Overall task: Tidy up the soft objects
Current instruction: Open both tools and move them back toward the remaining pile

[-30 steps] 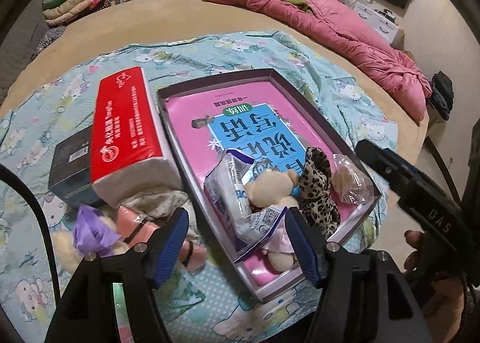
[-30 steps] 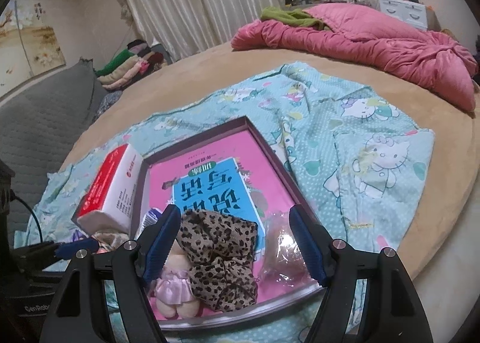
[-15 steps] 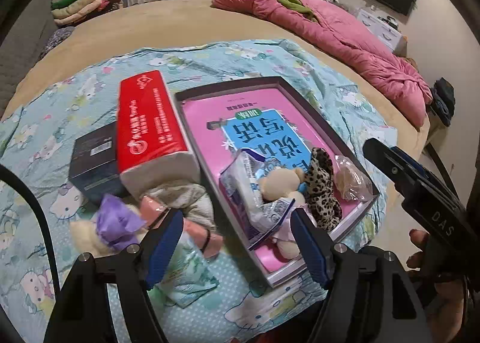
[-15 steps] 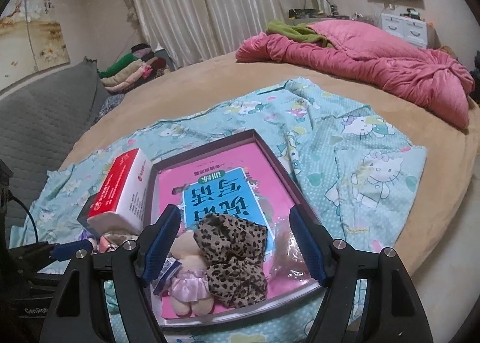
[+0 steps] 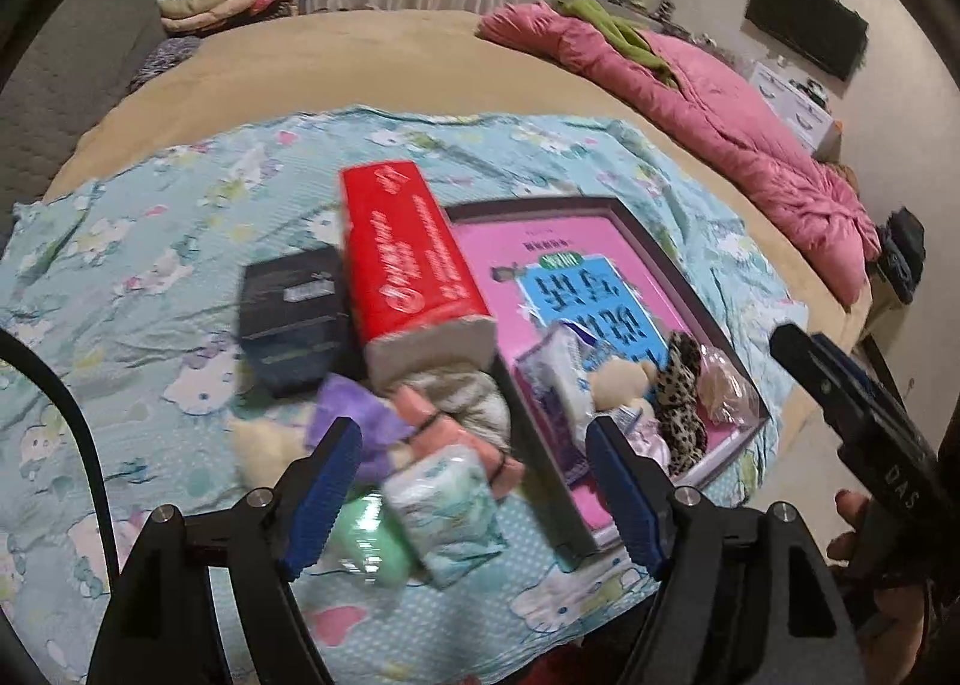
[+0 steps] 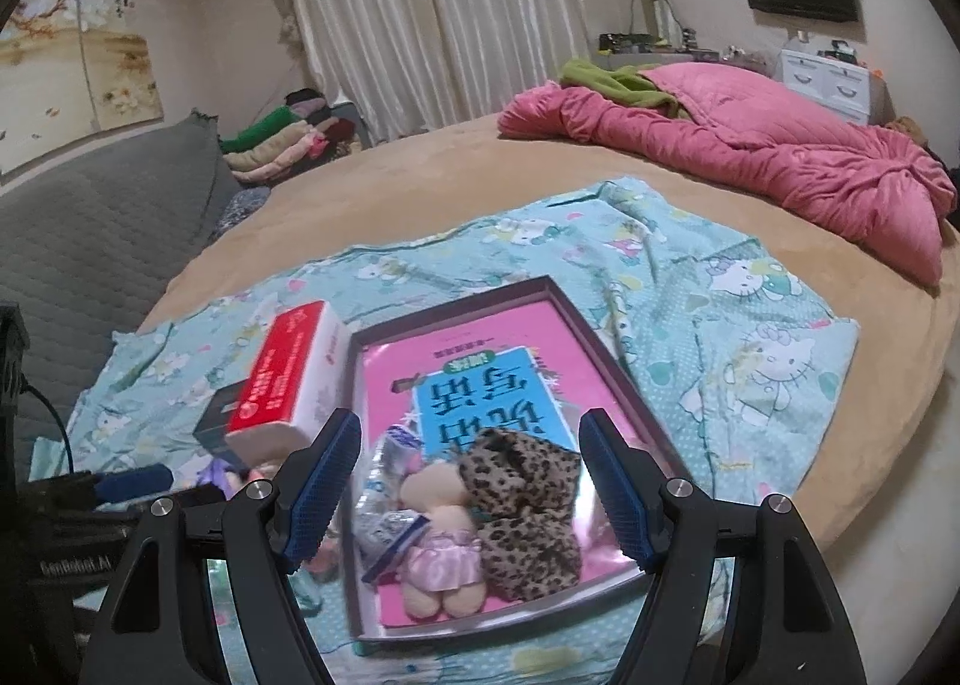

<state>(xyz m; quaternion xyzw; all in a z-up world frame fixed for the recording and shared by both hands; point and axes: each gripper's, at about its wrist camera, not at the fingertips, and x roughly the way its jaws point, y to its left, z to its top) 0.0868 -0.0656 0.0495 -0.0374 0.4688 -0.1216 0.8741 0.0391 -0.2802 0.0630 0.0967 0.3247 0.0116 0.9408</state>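
Observation:
A dark-rimmed tray [image 6: 612, 361] with a pink lining and a blue book lies on the patterned teal sheet. At its near end lie a leopard-print cloth [image 6: 522, 505], a small plush doll [image 6: 438, 535] in a pink dress, a tissue packet [image 6: 384, 499] and a clear bag [image 5: 720, 385]. My right gripper [image 6: 469, 427] hangs open above them and holds nothing. Left of the tray is a loose pile: purple cloth [image 5: 354, 409], a pink piece [image 5: 432, 421], grey cloth [image 5: 468, 391], a teal packet [image 5: 450, 505] and a green item [image 5: 366, 535]. Over this pile my left gripper [image 5: 471, 445] is open and empty.
A red tissue pack [image 5: 408, 253] and a black box [image 5: 294, 313] lie beside the tray's left rim. A pink quilt [image 6: 750, 145] is heaped at the bed's far right. Folded clothes [image 6: 282, 139] sit at the far left. The bed edge is close on the right.
Both grippers have lifted and drawn back from the tray. The left one has shifted left, from over the tray's near end to over the loose pile, and its jaws have widened slightly.

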